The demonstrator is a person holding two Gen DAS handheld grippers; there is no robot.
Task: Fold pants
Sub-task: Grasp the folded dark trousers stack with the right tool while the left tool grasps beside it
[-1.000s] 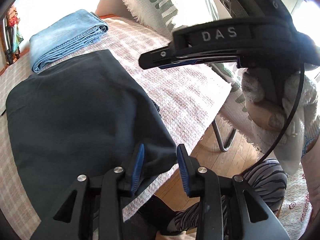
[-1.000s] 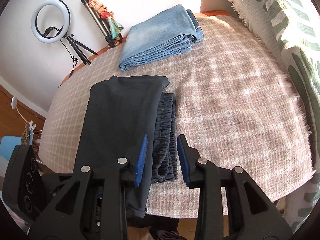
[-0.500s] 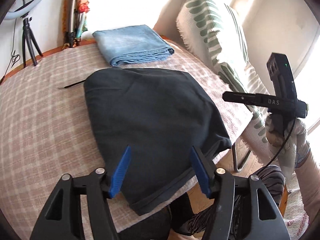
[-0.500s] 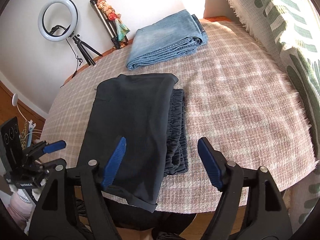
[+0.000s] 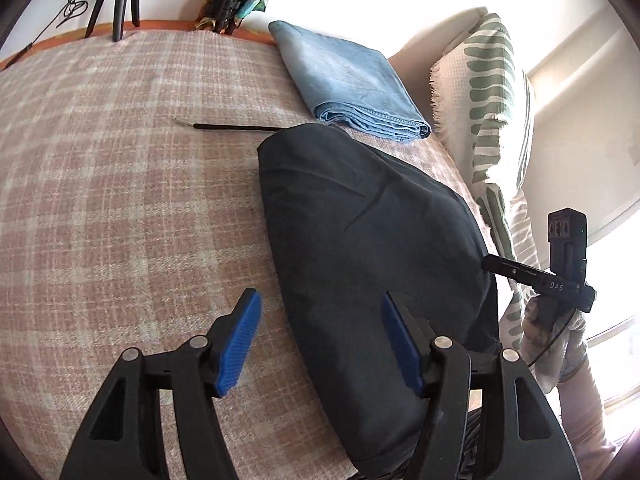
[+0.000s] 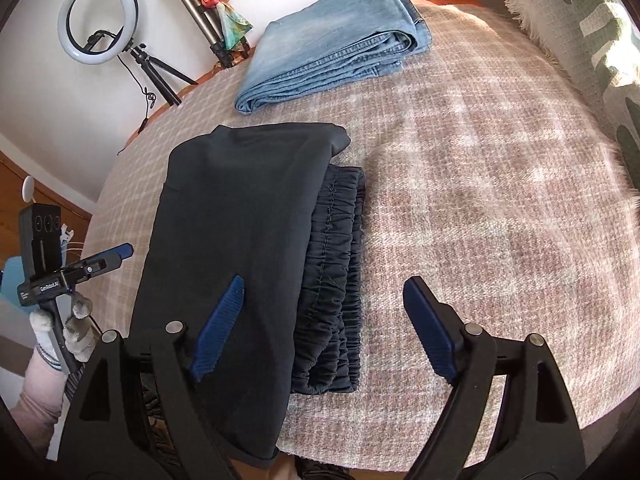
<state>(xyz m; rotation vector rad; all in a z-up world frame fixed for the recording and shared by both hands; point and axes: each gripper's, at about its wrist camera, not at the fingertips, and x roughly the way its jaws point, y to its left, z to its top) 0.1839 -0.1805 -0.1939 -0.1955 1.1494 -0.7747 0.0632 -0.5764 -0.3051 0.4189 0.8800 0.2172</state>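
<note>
Here the dark pants [image 6: 236, 248] lie folded over on the checked blanket [image 6: 480, 184], one layer doubled over the elastic waistband [image 6: 336, 280], with the hem end hanging past the near edge. I judge the step in hand to be the release after one fold; the next move calls for taking that overhanging end and carrying it up onto the rest. My left gripper [image 5: 320, 344] has just been opening and stands about half open above the near part of the pants, holding nothing. My right gripper [image 6: 320, 328] has likewise just been opening; its jaws stand wide, straddling the waistband without pressing it. Folded jeans [image 6: 332, 40] rest well apart at the far side.
</note>
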